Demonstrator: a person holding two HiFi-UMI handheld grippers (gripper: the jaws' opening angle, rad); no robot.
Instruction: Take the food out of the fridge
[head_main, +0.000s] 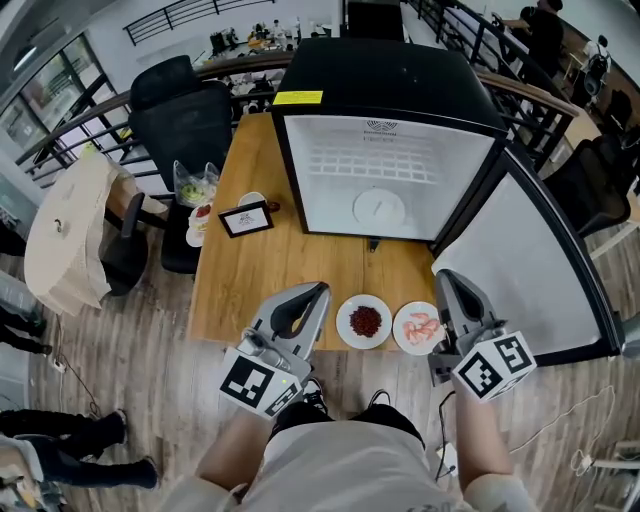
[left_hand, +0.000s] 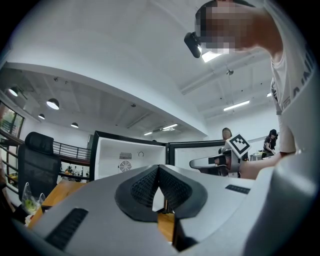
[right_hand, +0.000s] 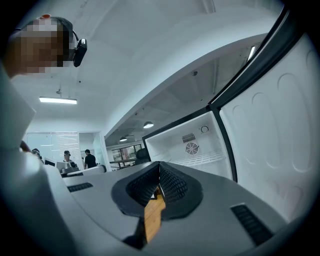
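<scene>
One wooden table (head_main: 270, 265) carried everything. On it the small fridge (head_main: 385, 175) stood open, its white inside bare in every view, its door (head_main: 520, 260) swung wide to the right. The food looked to be all out: a plate of dark red food (head_main: 364, 321) and a plate of pink food (head_main: 418, 327) sat close together at the table's near edge. The left gripper (head_main: 318, 292) and the right gripper (head_main: 446, 278) hovered level just beside those plates, each with its jaws pressed together on nothing. The job looked all but done. Finishing it well meant keeping both grippers clear of the plates, which sat near enough the edge to be knocked off, and checking that the shelf held nothing more.
</scene>
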